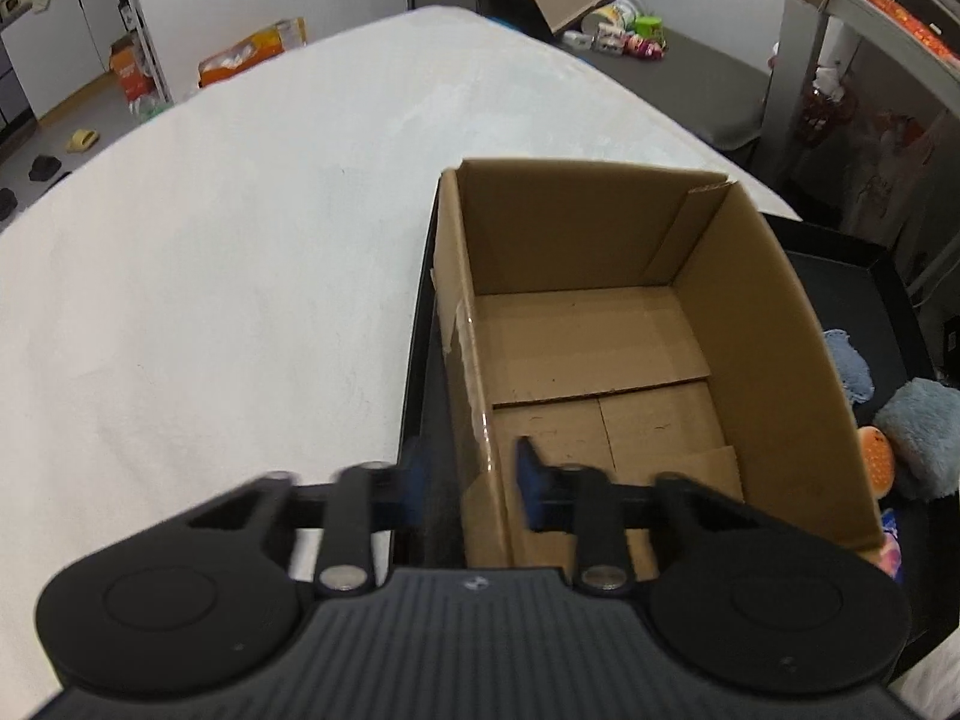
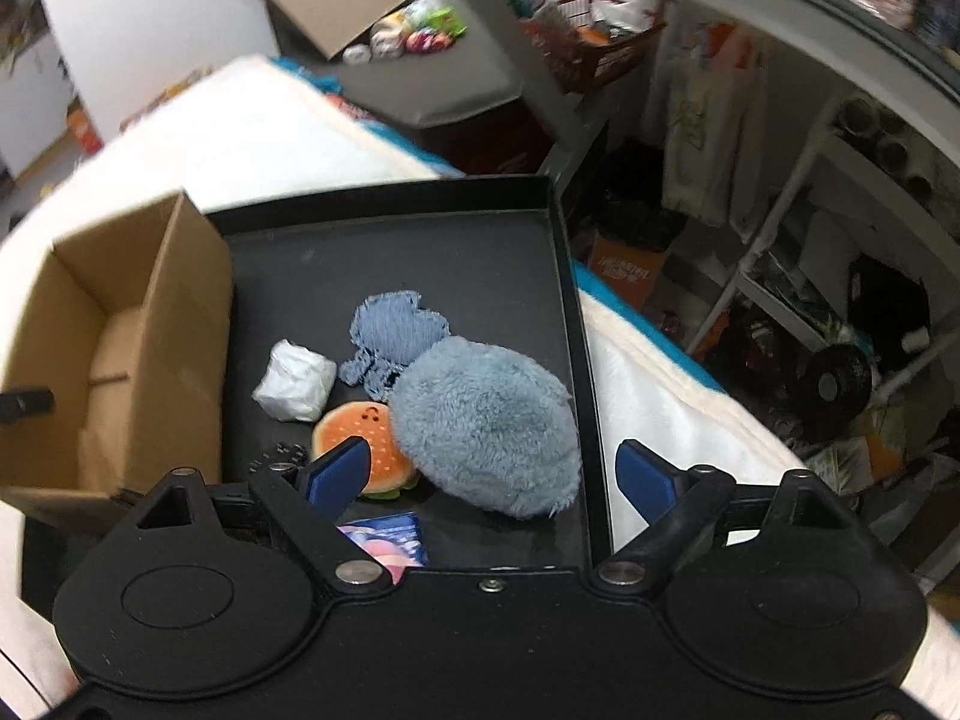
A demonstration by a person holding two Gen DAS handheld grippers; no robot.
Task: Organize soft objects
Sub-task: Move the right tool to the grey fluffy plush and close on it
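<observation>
An empty cardboard box [image 1: 600, 324] stands on the left part of a black tray [image 2: 420, 228]; the box also shows in the right wrist view [image 2: 120, 324]. My left gripper [image 1: 471, 477] straddles the box's near left wall, one finger outside, one inside, jaws close around the wall. On the tray lie a fluffy grey-blue plush [image 2: 486, 426], a knitted blue cloth [image 2: 396, 336], a white crumpled wad [image 2: 297, 381], a burger plush [image 2: 372, 450] and a pink-blue packet [image 2: 390, 540]. My right gripper [image 2: 492, 474] is open and empty, just above the grey-blue plush.
The tray rests on a white padded surface [image 1: 240, 240]. A grey table with small items [image 1: 630, 36] stands behind. Shelves with clutter [image 2: 810, 300] are to the right, below the tray's right rim.
</observation>
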